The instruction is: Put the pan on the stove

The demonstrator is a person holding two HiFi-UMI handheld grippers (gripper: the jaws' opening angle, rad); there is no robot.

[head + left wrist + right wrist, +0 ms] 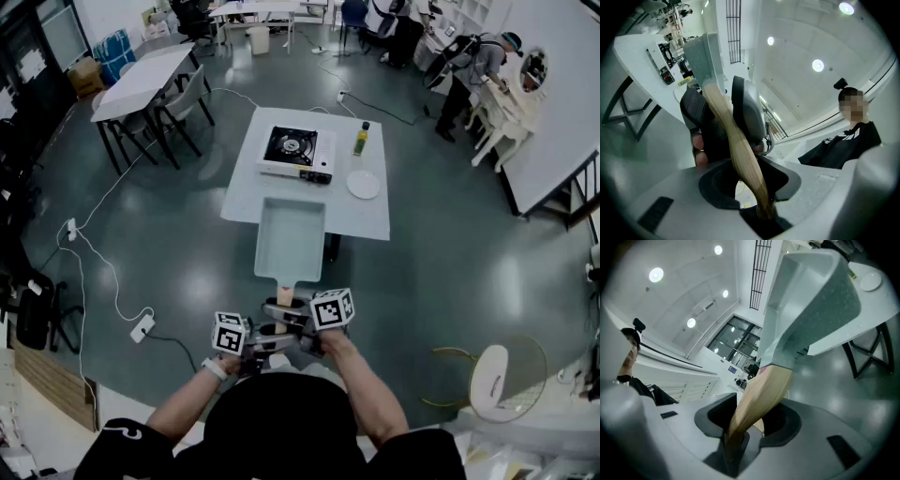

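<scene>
I hold a pale grey-blue rectangular pan in the air by its wooden handle. It hangs just short of the near edge of a white table. The left gripper and the right gripper are both shut on the handle, close together. In the left gripper view the handle runs up from my left gripper to the pan, past the right gripper's body. In the right gripper view the handle rises from my right gripper to the pan. A portable gas stove sits on the table's far half.
A yellow-green bottle and a white plate stand to the right of the stove. A cable and power strip lie on the floor at the left. A round stool stands at the right. Tables, chairs and people are further back.
</scene>
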